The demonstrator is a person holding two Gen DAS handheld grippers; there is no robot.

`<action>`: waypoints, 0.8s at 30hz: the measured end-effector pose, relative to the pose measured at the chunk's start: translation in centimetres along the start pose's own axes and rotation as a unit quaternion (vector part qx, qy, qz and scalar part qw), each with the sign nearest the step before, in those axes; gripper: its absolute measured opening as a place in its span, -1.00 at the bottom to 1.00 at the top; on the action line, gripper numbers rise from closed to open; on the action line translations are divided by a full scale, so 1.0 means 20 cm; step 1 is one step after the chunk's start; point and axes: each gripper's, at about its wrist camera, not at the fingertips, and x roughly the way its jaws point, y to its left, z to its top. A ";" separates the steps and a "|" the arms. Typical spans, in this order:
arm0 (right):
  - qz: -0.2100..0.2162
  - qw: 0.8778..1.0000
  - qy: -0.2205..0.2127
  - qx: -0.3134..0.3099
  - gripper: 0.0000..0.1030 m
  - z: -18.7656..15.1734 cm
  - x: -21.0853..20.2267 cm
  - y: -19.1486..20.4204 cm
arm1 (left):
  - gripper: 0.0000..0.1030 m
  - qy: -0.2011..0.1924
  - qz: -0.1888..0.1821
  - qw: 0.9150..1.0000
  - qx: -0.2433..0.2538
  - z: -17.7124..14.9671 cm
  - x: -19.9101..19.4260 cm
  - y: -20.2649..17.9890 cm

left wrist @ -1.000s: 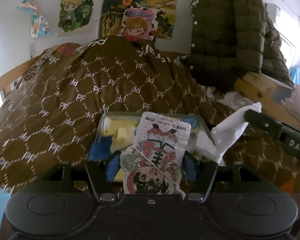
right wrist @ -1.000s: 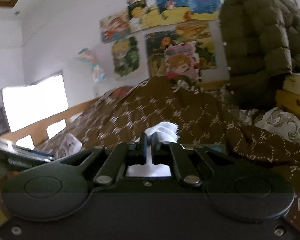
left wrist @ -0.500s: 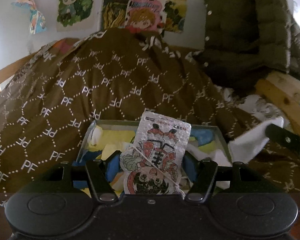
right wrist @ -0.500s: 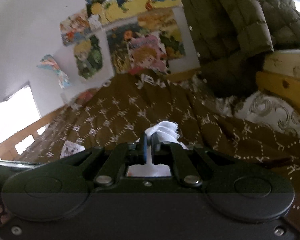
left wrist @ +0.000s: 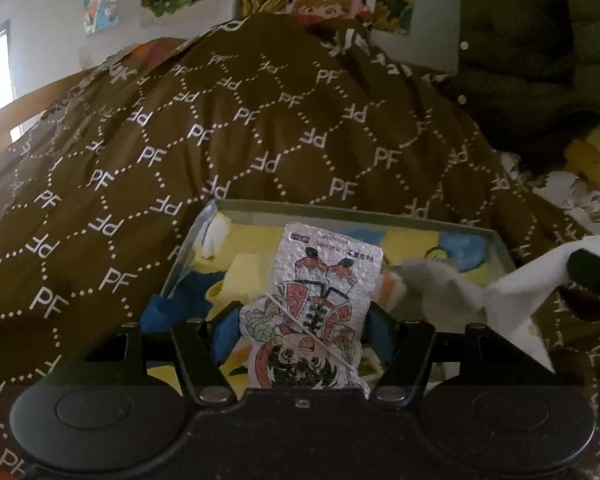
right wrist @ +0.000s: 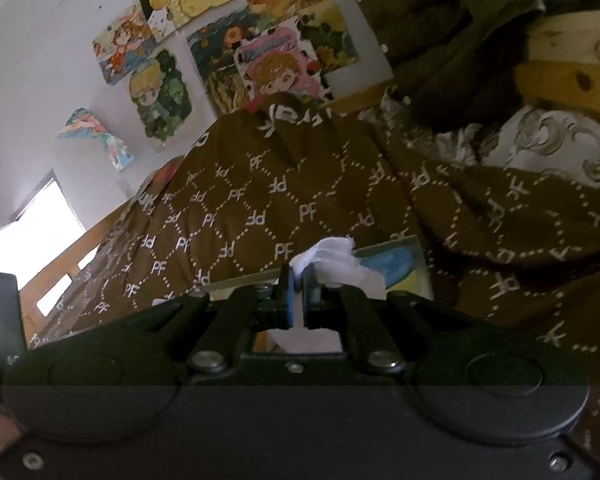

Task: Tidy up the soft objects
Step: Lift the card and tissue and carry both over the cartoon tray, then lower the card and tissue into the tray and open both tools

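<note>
left gripper [left wrist: 302,330] pinching tissue pack [left wrist: 314,312] over the tray [left wrist: 500,248], right gripper [right wrist: 296,286] clamped on white cloth [right wrist: 332,260]; cloth may snag the tray rim and spill out.

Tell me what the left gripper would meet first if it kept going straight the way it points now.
Most likely the open box on the brown quilt. The left gripper, shut on a cartoon pack, points down into it, toward its yellow and blue contents. Depth is hard to judge through the fisheye.
</note>
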 end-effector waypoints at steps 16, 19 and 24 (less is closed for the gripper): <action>-0.022 0.996 0.081 -0.031 -0.98 -0.20 0.30 0.10 | 0.29 0.034 0.015 0.999 -0.012 -0.06 0.13 0.08; -0.025 0.995 0.090 -0.019 -0.98 -0.22 0.34 0.07 | 0.29 0.037 0.017 0.999 -0.015 -0.07 0.14 0.08; -0.025 0.995 0.096 -0.003 -0.93 -0.24 0.37 0.04 | 0.30 0.049 0.011 0.998 -0.025 -0.08 0.17 0.08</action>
